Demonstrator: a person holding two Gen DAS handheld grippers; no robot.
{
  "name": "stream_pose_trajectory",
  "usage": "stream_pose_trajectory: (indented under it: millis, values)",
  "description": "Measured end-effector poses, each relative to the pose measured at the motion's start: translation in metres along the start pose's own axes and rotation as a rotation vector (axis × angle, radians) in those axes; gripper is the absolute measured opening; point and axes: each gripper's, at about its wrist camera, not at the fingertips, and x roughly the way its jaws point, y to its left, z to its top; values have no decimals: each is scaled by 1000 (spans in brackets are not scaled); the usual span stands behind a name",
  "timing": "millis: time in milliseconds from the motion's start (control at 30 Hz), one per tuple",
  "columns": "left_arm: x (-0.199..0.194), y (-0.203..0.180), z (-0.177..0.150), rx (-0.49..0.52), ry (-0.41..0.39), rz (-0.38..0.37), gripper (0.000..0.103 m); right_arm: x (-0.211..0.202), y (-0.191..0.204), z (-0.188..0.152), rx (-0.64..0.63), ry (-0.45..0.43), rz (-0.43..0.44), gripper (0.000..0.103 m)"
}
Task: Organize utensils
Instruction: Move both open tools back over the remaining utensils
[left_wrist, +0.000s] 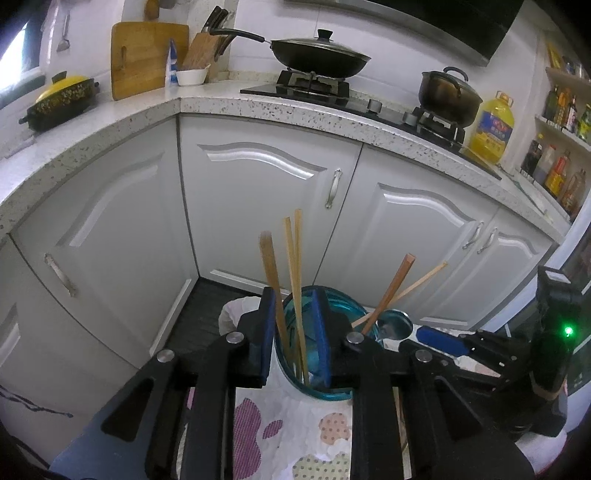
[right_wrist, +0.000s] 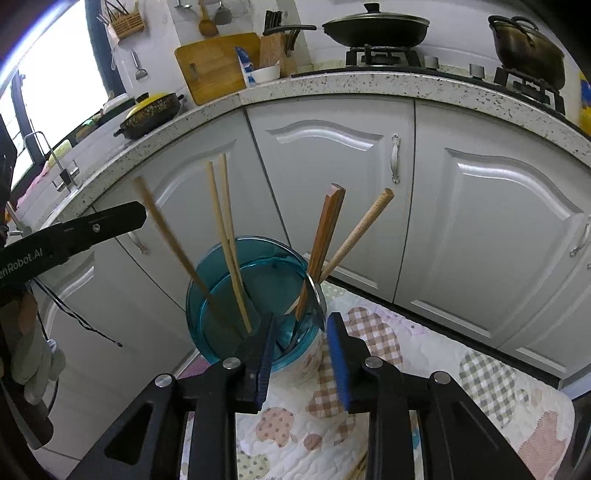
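Left wrist view puts my left tool (left_wrist: 293, 332) right over the translucent blue glass jar (left_wrist: 332, 376) standing on the patchwork quilted cloth (left_wrist: 258, 424); its blue pads are spread, with two pale wooden chopsticks (left_wrist: 293, 266) rising between them toward twelve o'clock, and I judge the pads are not pressing on them. A third pale stick (left_wrist: 271, 273) passes in front of the left pad, also about upright. Inside the jar, toward two o'clock, lean a reddish-brown chopstick (left_wrist: 389, 291) and a thin pale one (left_wrist: 421, 282), long axes tilted to the right, beside a steel spoon (left_wrist: 397, 325) whose bowl shows at the rim. In the right wrist view, my right tool (right_wrist: 301, 347) hovers at the jar's near rim, jaws apart and empty; the spoon and the reddish stick lie just ahead at twelve o'clock, closer to this hand than to the left. So the jar holds five chopsticks and the spoon, all standing. More wooden sticks (right_wrist: 358, 467) lie on the cloth at six o'clock, under my right tool, so I judge that hand is nearer them for the next pickup.
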Motion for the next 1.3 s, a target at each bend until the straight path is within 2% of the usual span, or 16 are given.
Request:
stream_pose_trajectory:
  millis: [300, 767, 867, 1000, 1300]
  values:
    - [-14, -5, -14, 7, -4, 27, 30, -18, 5, -7, 10, -16, -4, 30]
    - [-35, -26, -42, 45, -25, 64, 32, -61, 14, -22, 31, -64, -39, 40]
    - [-38, -32, -50, 53, -20, 68, 32, -69, 12, -29, 31, -61, -69, 40]
    - [-39, -42, -62, 55, -5, 65, 32, -80, 6, -40, 60, -61, -86, 41]
    - [-39, -71, -88, 92, 40, 8, 32, -99, -16, -71, 109, -41, -129, 42]
